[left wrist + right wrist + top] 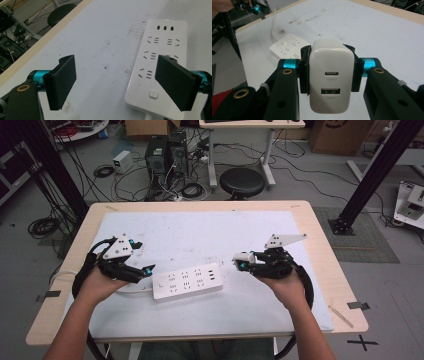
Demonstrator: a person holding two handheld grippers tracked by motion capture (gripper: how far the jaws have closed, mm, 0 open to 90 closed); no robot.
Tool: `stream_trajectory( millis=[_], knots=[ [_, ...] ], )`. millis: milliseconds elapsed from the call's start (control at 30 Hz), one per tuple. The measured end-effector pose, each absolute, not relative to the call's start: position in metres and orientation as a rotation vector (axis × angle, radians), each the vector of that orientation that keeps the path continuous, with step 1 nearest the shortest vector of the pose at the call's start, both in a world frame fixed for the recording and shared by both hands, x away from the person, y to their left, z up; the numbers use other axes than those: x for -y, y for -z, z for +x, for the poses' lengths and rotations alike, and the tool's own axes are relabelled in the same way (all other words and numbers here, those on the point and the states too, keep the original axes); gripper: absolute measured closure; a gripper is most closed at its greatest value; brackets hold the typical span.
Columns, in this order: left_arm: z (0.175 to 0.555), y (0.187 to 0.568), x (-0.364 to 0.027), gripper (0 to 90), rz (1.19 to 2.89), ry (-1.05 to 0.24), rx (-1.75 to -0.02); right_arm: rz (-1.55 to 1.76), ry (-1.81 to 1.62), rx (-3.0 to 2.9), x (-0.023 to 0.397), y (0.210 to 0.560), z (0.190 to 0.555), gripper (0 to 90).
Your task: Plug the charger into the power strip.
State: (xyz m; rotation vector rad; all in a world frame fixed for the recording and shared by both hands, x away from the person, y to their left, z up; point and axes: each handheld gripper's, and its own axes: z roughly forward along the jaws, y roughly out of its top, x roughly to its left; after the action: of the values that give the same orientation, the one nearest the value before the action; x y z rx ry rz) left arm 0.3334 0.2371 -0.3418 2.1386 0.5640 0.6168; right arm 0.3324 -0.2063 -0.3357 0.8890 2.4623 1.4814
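Charger: a white USB charger (331, 77) is clamped between the right tongs (245, 261), held above the table (310, 235).
Power strip: a white power strip (187, 281) is laid flat mid-table, just left of the charger.
Left tongs: the left tongs (117, 80) are held wide open, with nothing gripped, at the strip's switch end.

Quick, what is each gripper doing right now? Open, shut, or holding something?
Left gripper: open, nothing between its jaws, beside the power strip.
Right gripper: shut on the white charger.
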Motion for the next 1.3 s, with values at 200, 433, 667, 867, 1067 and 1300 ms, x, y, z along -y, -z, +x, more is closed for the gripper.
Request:
stream_trajectory(
  millis=[200, 433, 667, 867, 1067, 1300],
  knots=[
    [0.336, 0.343, -0.24, 17.4, 2.135, -0.606, -0.573, 0.835, -1.426, -2.487, 0.197, 0.335, 0.337, 63.1],
    [0.339, 0.349, -0.246, 17.4, 2.138, -0.588, -0.591, 0.765, -1.315, -2.465, 0.18, 0.333, 0.346, 63.1],
    [0.338, 0.354, -0.254, 17.4, 2.143, -0.587, -0.608, 0.736, -1.022, -2.472, 0.163, 0.336, 0.362, 63.1],
    [0.337, 0.359, -0.261, 17.4, 2.146, -0.583, -0.626, 0.657, -0.889, -2.559, 0.157, 0.334, 0.37, 63.1],
    [0.337, 0.364, -0.263, 17.4, 2.155, -0.576, -0.633, 0.533, -0.807, -2.692, 0.148, 0.327, 0.379, 63.1],
    [0.338, 0.366, -0.261, 17.4, 2.165, -0.569, -0.633, 0.397, -0.727, -2.82, 0.134, 0.323, 0.395, 63.1]
  ],
)
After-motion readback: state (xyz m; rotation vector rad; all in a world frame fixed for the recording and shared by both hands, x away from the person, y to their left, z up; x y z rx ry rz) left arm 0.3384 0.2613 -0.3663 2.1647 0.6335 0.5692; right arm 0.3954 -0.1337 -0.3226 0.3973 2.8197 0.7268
